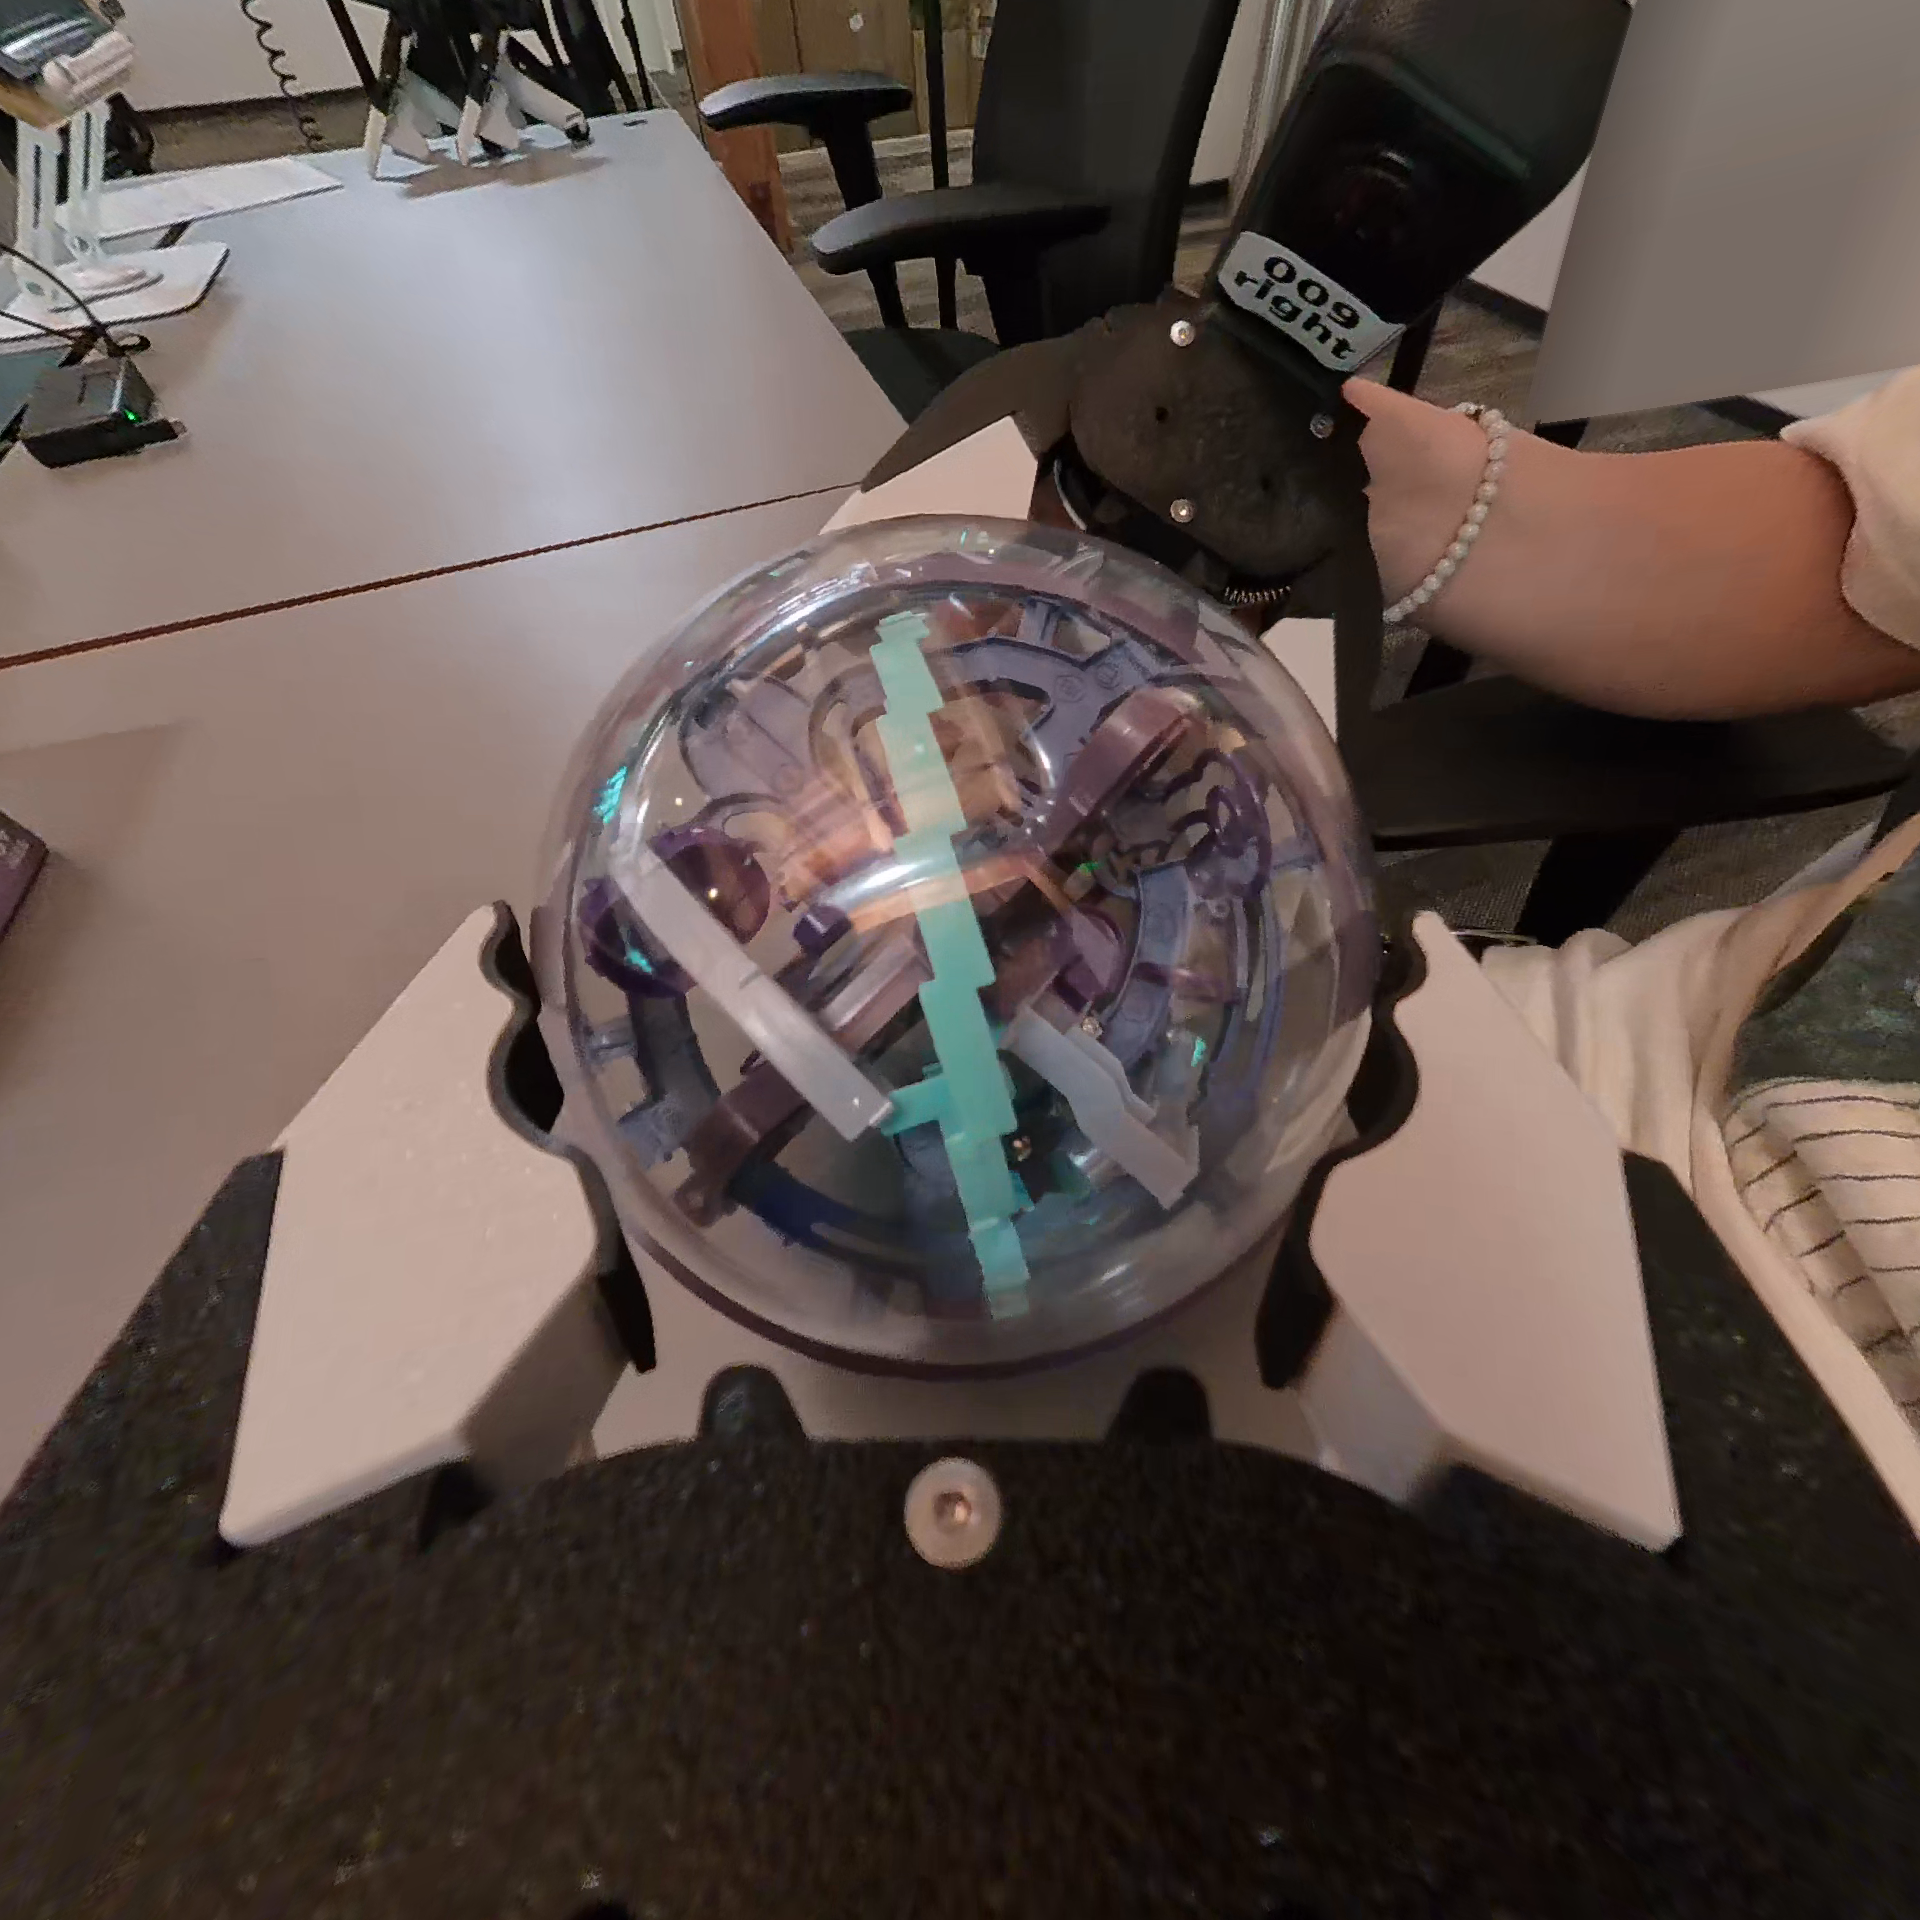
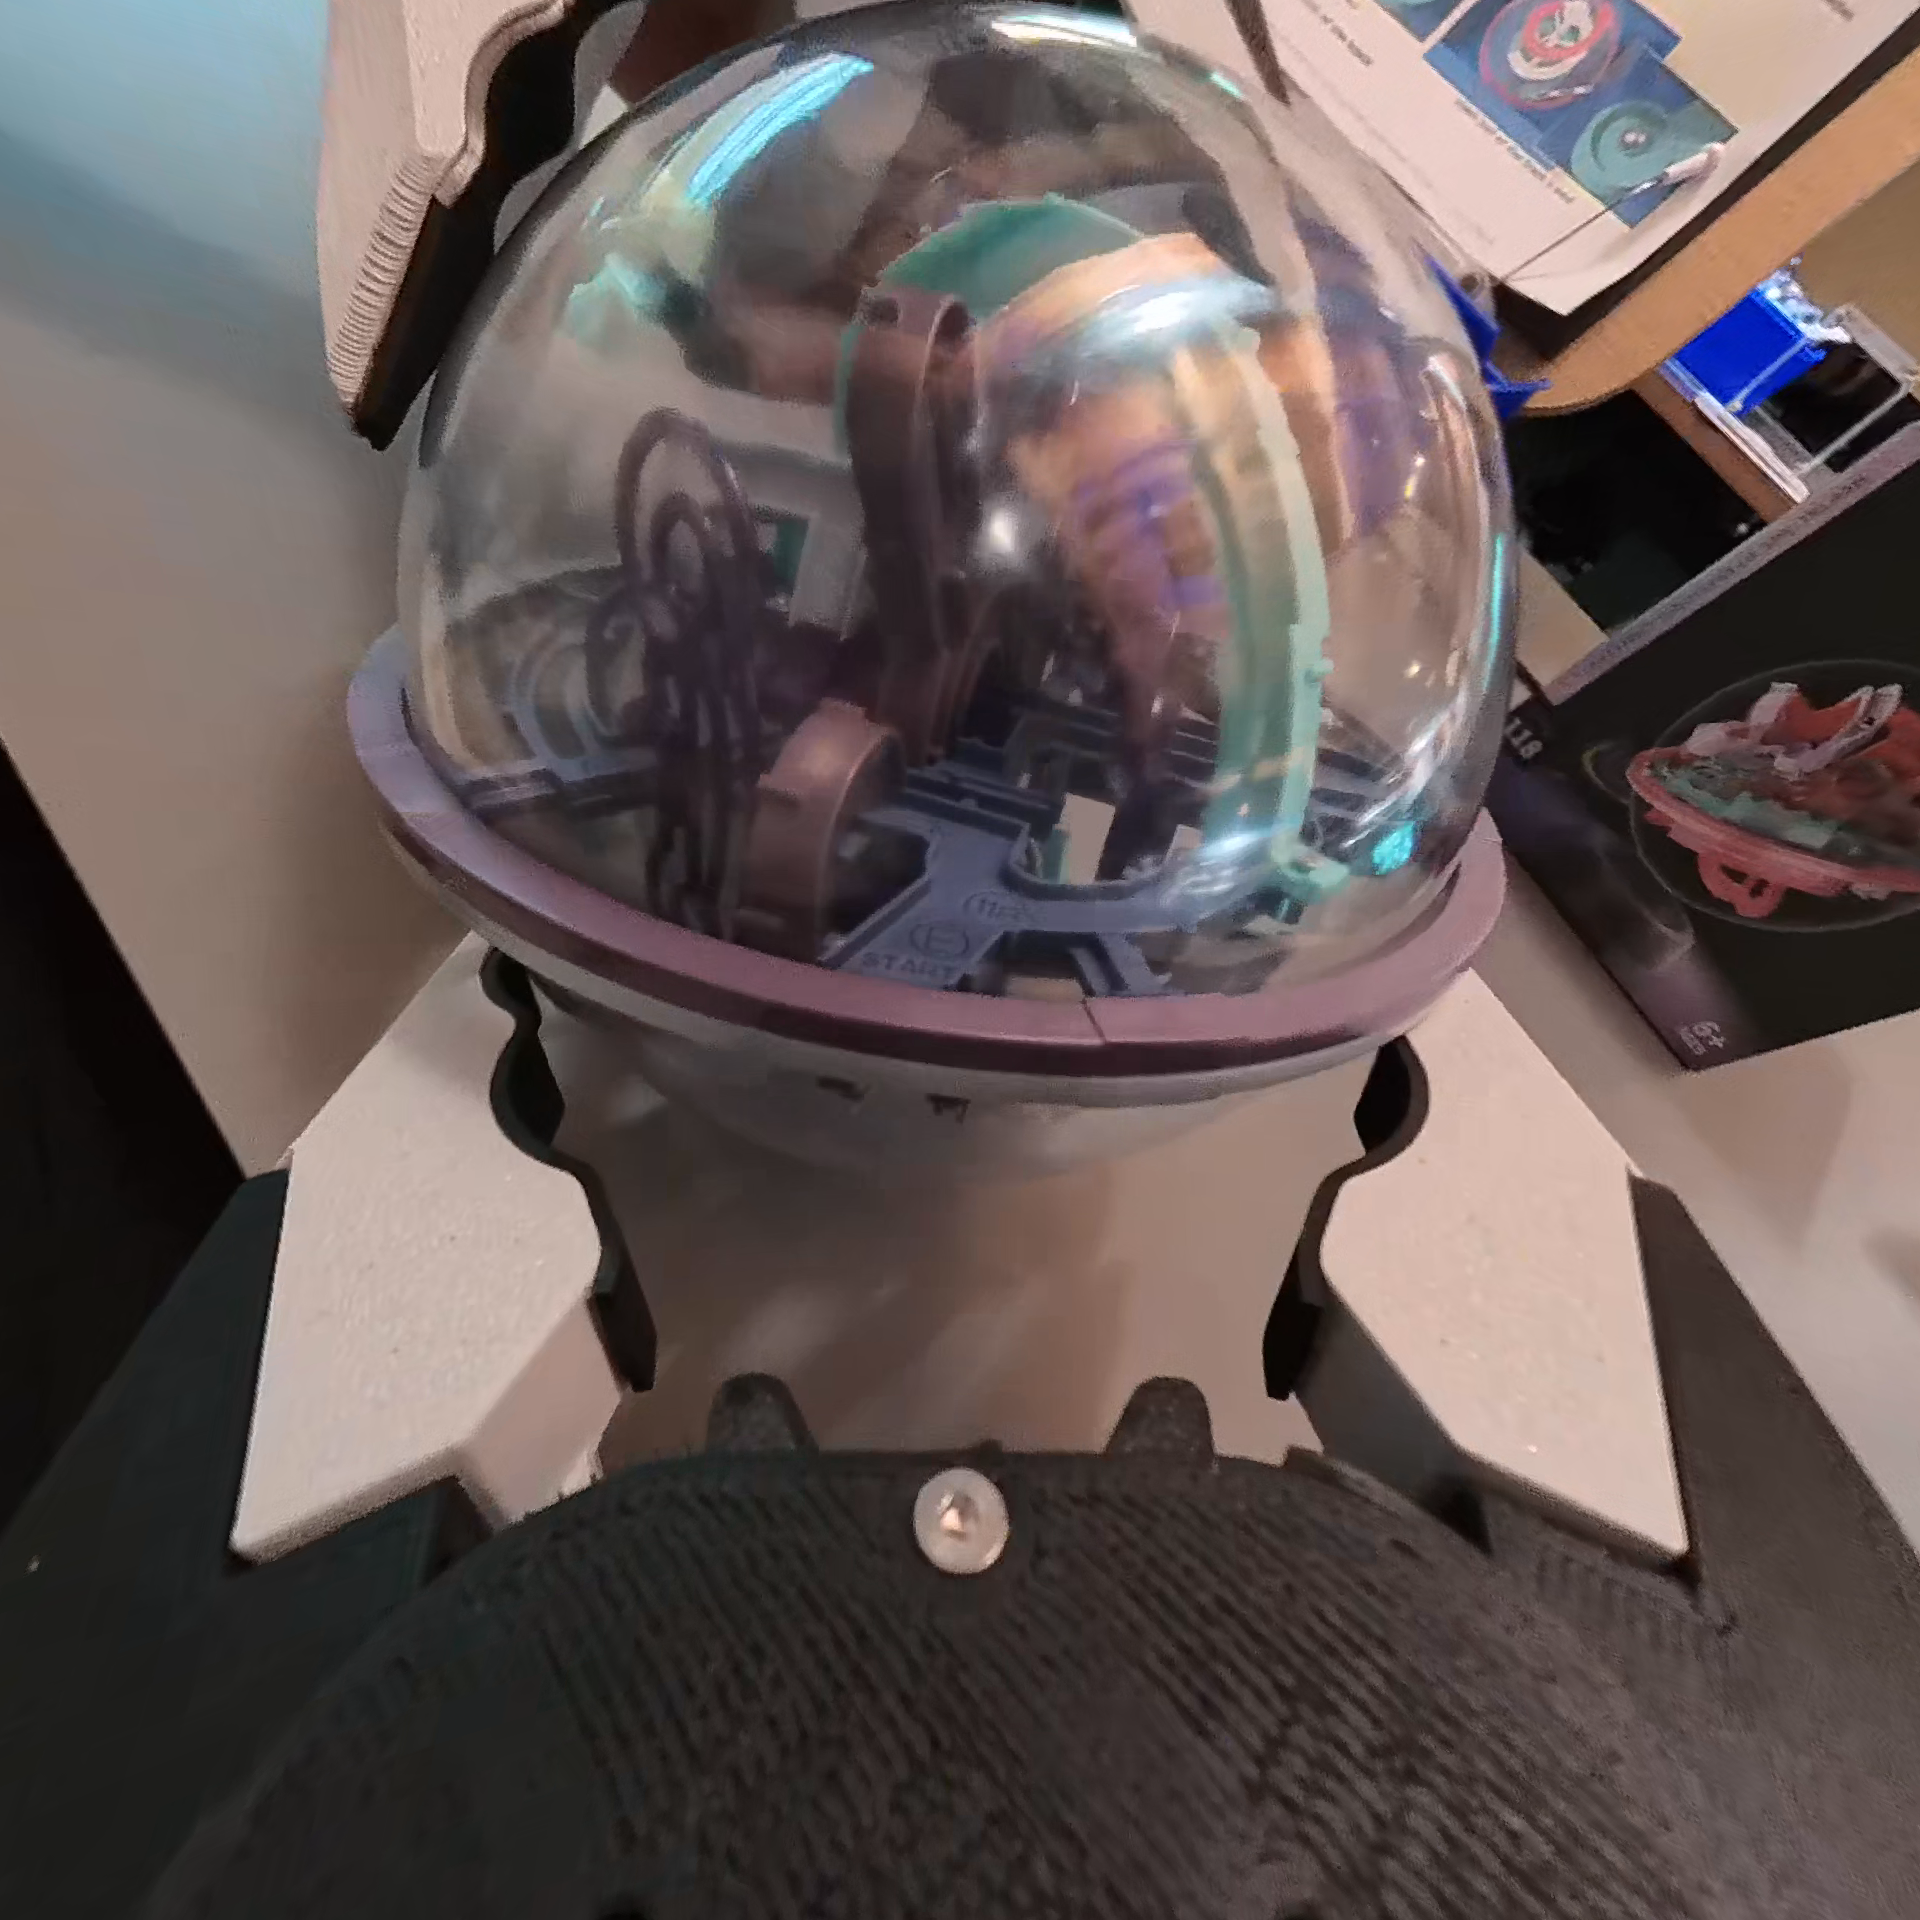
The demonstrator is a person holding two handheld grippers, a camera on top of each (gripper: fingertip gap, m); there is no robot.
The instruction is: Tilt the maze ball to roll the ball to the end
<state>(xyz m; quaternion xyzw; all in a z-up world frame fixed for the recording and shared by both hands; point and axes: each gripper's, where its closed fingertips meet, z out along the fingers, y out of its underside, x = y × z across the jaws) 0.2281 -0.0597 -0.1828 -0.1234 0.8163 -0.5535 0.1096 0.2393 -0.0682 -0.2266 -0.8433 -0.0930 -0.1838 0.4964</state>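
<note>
Pale grey table (image 1: pixel 436 436) filling the left wrist view, split by a thin dark seam (image 1: pixel 416 577) running across it. Near the far left edge, a small black box (image 1: pixel 88 405) showing a green light, with a cable leading off it. Farther back, a flat white base (image 1: pixel 156 275) carrying a white stand, some sheets of paper (image 1: pixel 234 187) beside it, and a row of black-and-white stands (image 1: pixel 488 125) at the far end. At the left border, the corner of a dark purple box (image 1: pixel 16 862). In the right wrist view, a pale surface (image 2: pixel 156 582) — with a dark printed box (image 2: pixel 1745 831) lying on it at the right.
</note>
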